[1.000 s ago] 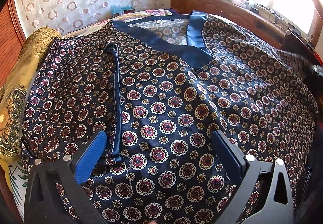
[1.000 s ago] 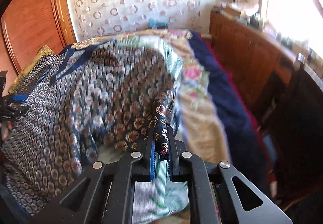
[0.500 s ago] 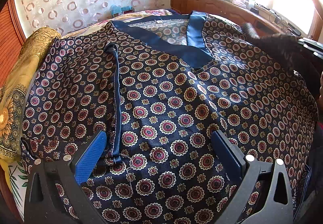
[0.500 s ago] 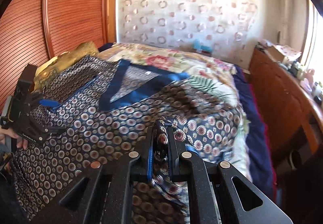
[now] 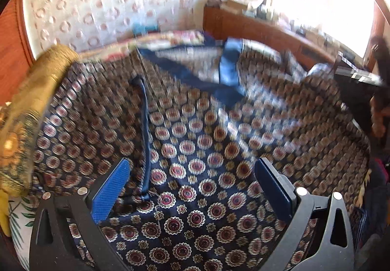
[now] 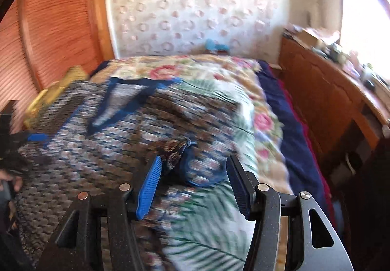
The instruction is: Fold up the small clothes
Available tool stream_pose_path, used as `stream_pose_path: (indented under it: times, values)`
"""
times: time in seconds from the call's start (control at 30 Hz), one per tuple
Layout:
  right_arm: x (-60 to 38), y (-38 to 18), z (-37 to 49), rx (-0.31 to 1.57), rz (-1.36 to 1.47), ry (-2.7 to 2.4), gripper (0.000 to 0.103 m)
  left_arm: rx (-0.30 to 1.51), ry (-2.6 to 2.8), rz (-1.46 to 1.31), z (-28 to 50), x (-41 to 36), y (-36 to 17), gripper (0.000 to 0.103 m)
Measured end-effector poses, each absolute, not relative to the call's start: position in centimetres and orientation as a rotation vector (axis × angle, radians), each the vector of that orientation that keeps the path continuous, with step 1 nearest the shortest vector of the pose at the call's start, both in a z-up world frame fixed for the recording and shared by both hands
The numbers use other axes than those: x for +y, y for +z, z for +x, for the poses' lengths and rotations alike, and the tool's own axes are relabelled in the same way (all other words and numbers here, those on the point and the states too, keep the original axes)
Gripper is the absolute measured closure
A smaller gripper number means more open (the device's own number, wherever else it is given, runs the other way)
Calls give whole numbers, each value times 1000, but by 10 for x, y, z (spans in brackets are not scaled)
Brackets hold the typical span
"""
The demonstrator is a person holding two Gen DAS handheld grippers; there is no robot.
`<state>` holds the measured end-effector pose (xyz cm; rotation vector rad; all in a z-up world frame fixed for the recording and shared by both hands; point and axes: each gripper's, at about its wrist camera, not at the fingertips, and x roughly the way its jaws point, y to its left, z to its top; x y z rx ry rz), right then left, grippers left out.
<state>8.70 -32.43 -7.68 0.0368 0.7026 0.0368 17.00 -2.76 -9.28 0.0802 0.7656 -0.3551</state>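
Presently, the left gripper (image 5: 192,188) is seen with its blue-padded jaws spread wide, nothing being held between them; patterned cloth lies beneath the gap. The right gripper (image 6: 193,179) is likewise parted, its jaws well apart, and no fabric is clamped, though a bunched fold of cloth sits just ahead of the left pad.

Beyond both tools, the garment (image 5: 207,149), a dark navy piece printed with round medallions and trimmed with a plain blue neckband (image 5: 229,68), is spread across the bed. A narrow blue strap (image 5: 145,129) is laid over its left half, running down toward the left gripper's blue pad. In the right wrist view the same garment (image 6: 97,144) covers the left part of the bed, its near right edge rumpled just in front of the jaws.

Under it, a floral bedspread (image 6: 243,90) is exposed to the right. A golden cushion (image 5: 36,90) is set at the garment's left edge. Farther off, a wooden sideboard (image 6: 324,90) is placed along the window wall. Both views are blurred.
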Motion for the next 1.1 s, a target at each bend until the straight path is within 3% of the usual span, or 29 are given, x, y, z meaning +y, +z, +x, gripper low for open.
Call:
stream_pose_path:
  times: [0.57,0.67,0.73,0.77,0.8,1.1]
  values:
    - [-339,-108,141,860,175,18,46,642,-451,59,112,-52,-41,0]
    - [-337,-109,154,878,154,-2,59,647,-441,60,111,-51,-45,0]
    - [-333,-106,162,883,137,12,78,650,-436,50,112,-48,-45,0]
    - [-330,-107,166,887,118,17,92,652,-433,44,112,-47,-46,0]
    - [-325,-105,170,892,98,28,96,653,-431,37,112,-45,-47,0]
    - [-254,-40,195,741,-30,207,98,644,-388,-7,112,-24,-47,0]
